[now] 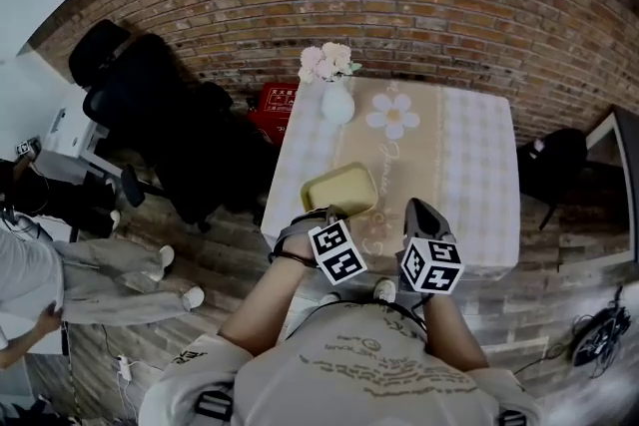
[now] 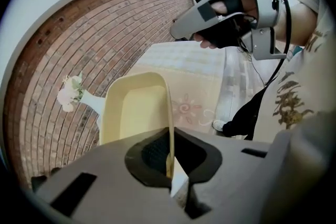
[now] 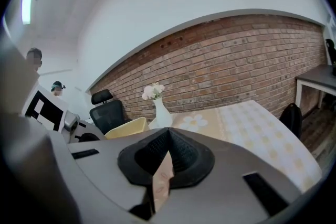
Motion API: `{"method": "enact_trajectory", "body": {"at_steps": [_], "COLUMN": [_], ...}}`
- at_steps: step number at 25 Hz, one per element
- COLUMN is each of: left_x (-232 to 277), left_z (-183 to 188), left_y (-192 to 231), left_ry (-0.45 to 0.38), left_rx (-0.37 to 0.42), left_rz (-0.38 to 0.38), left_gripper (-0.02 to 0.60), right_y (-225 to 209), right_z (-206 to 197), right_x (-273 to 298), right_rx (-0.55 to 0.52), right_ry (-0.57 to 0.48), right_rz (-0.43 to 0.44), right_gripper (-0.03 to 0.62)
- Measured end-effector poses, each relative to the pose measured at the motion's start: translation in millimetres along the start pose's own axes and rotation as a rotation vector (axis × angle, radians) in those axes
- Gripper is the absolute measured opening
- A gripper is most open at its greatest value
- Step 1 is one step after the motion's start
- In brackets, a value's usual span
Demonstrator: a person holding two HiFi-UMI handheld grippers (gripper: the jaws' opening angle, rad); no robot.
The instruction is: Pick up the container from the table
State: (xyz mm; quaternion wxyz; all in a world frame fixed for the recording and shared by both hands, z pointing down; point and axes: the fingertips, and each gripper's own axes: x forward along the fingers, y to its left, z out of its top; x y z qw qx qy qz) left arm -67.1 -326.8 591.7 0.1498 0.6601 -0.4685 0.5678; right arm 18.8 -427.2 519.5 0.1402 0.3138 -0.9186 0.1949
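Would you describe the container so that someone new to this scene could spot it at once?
Find the table with the beige checked cloth before the brick wall. At its near left corner, in front of the white vase of pink flowers, the left gripper pinches the rim of a shallow rectangular container. It alone is pale yellow and tray-like.

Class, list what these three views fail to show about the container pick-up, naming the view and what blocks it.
1. Whether the container is off the table: left gripper view, the left gripper body hides its underside.
2. Most of the container: right gripper view, the right gripper body covers it.
3. Lettering on the red item: head view, too small.
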Motion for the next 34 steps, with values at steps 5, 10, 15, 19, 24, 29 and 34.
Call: {"method": "enact_trajectory", "body": {"at_steps": [5, 10, 15, 19, 24, 29, 34], "left_x": [-26, -40, -43, -39, -36, -30, -29], "left_z": [-10, -16, -17, -18, -16, -15, -14], "left_y": [8, 10, 8, 2, 2, 4, 10], "left_ry": [0.009, 0.011, 0.011, 0.015, 0.019, 0.022, 0.026], "left_rx": [-0.031, -0.044, -0.046, -0.042, -0.031, -0.026, -0.020], "left_rz": [0.039, 0.049, 0.046, 0.037, 0.028, 0.027, 0.026], "left_gripper": [0.012, 0.012, 0.012, 0.012, 0.012, 0.012, 0.012], "right_y": [16, 35, 40, 36, 32, 30, 30], "right_z": [13, 14, 15, 13, 12, 12, 16], "right_x": [3, 4, 2, 1, 4, 8, 13], "right_rx": [-0.044, -0.080, -0.097, -0.096, -0.094, -0.096, -0.098], "right_ry": [-0.039, -0.032, -0.027, -0.022, -0.017, -0.014, -0.011], "right_rz": [0.034, 0.092, 0.105, 0.098, 0.090, 0.088, 0.086], "right_gripper": [0.002, 0.002, 0.002, 0.002, 0.002, 0.002, 0.002]}}
